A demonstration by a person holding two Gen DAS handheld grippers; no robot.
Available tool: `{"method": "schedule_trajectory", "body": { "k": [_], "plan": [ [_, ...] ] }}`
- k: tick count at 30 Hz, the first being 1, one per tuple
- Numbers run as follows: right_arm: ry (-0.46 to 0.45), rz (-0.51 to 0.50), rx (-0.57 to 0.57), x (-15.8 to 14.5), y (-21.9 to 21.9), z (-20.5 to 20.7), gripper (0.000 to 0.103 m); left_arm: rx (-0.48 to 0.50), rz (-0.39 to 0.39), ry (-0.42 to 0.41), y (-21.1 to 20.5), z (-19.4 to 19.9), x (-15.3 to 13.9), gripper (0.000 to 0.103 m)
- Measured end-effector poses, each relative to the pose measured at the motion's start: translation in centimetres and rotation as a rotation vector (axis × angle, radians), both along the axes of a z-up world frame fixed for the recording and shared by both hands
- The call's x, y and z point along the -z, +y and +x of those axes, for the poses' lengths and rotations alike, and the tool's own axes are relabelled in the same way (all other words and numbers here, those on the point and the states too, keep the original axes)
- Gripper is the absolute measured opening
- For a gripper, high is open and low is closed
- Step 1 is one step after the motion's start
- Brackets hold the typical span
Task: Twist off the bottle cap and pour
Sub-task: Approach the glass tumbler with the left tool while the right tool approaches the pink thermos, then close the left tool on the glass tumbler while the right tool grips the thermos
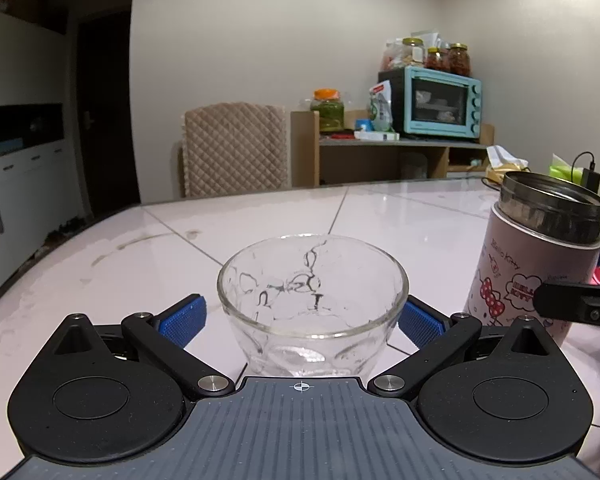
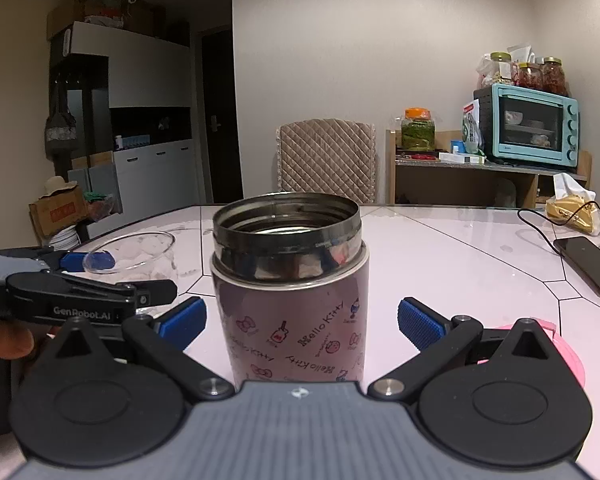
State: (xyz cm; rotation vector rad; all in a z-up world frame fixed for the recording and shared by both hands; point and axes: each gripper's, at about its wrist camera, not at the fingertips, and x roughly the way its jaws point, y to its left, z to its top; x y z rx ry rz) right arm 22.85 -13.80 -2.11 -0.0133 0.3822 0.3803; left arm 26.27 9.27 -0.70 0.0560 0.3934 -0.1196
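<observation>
A pink Hello Kitty thermos bottle (image 2: pixel 292 312) stands upright on the table with its steel mouth open and no cap on it; it also shows at the right of the left wrist view (image 1: pixel 532 264). My right gripper (image 2: pixel 302 320) is open, its blue pads either side of the bottle, apart from it. A clear glass bowl (image 1: pixel 312 300) stands between the wide-open pads of my left gripper (image 1: pixel 302 316); I cannot tell whether they touch it. The bowl also shows at the left of the right wrist view (image 2: pixel 136 252). A pink cap-like thing (image 2: pixel 568 356) lies by the right gripper, mostly hidden.
The white tiled table (image 1: pixel 180 248) has a rounded left edge. A phone (image 2: pixel 588 264) with a cable lies at the right, with a tissue pack (image 2: pixel 572 204) behind. A quilted chair (image 2: pixel 326 160) stands at the far edge. A shelf with a teal oven (image 2: pixel 528 124) stands beyond.
</observation>
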Motion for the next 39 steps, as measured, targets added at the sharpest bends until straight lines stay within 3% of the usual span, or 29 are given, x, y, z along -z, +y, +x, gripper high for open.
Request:
{"method": "schedule_trajectory", "body": {
  "k": [17,23,25,39],
  "plan": [
    [-0.004,-0.008,-0.009,0.83,0.23,0.69,0.103,0.026,-0.012,-0.026,0.33,0.77,0.04,0.103],
    [-0.023,0.002,-0.005,0.98,0.14,0.63,0.103,0.046,-0.009,-0.022,0.19,0.82,0.07,0.096],
    [-0.030,-0.004,-0.001,0.97,0.24,0.60,0.103,0.056,-0.005,-0.021,0.08,0.81,0.10,0.088],
    [-0.019,-0.011,-0.005,0.65,0.41,0.85,0.103,0.101,-0.007,-0.014,0.15,0.88,0.06,0.087]
  ]
}}
